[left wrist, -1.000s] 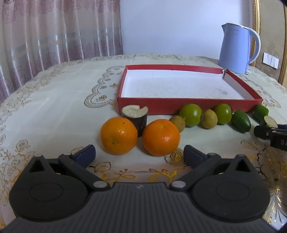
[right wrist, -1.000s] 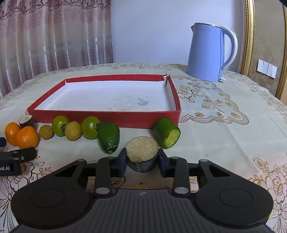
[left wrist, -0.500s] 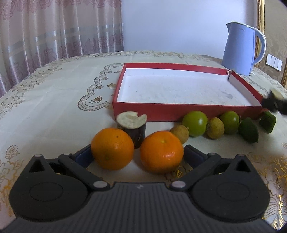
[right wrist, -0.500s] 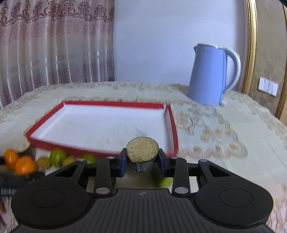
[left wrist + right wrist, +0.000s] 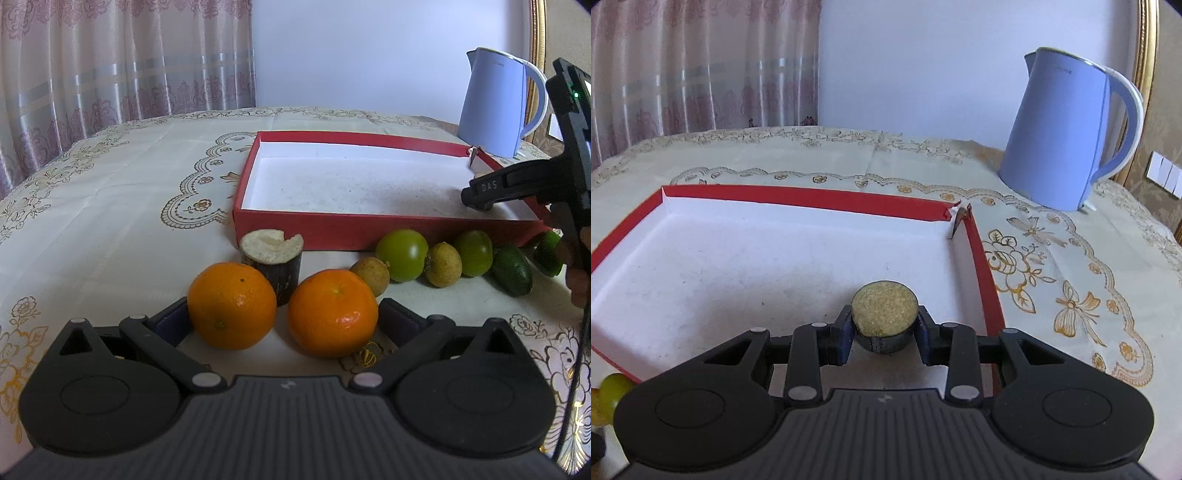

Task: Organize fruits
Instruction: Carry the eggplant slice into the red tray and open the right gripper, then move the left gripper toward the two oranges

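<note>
My right gripper (image 5: 884, 328) is shut on a dark round sugarcane piece (image 5: 884, 315) and holds it over the right near part of the red tray (image 5: 798, 195); it shows in the left wrist view (image 5: 480, 192) above the tray's (image 5: 369, 230) right end. My left gripper (image 5: 282, 319) is open, its fingers either side of two oranges (image 5: 232, 304) (image 5: 332, 312). Behind them stands another sugarcane piece (image 5: 272, 258). A row of green and brownish fruits (image 5: 402, 254) lies along the tray's front wall.
A blue kettle (image 5: 1067, 133) stands on the tablecloth right of and behind the tray. Curtains hang behind the table on the left. The table's right edge is near a gold-framed wall.
My right gripper lifted the sugarcane piece off the table and carried it forward over the tray. My left gripper moved forward until its fingers flank the two oranges.
</note>
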Action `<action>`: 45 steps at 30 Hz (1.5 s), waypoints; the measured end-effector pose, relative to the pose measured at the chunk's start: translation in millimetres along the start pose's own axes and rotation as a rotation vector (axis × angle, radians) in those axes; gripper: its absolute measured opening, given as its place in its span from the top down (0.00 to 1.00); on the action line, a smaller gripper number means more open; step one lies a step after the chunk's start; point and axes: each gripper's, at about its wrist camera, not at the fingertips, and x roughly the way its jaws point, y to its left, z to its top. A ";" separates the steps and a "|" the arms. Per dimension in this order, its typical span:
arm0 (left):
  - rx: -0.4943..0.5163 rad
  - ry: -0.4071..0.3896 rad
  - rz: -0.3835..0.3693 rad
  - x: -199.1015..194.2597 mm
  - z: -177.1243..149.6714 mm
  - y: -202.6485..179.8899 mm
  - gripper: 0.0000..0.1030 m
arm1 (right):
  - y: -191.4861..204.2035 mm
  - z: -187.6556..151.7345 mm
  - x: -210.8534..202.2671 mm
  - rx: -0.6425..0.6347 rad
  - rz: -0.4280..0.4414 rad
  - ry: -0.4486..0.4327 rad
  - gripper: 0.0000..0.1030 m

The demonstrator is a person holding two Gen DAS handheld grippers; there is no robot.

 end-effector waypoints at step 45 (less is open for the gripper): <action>-0.003 -0.006 0.015 -3.6 -0.4 0.5 0.00 | -32.3 -91.0 -93.7 0.137 0.008 -0.004 0.09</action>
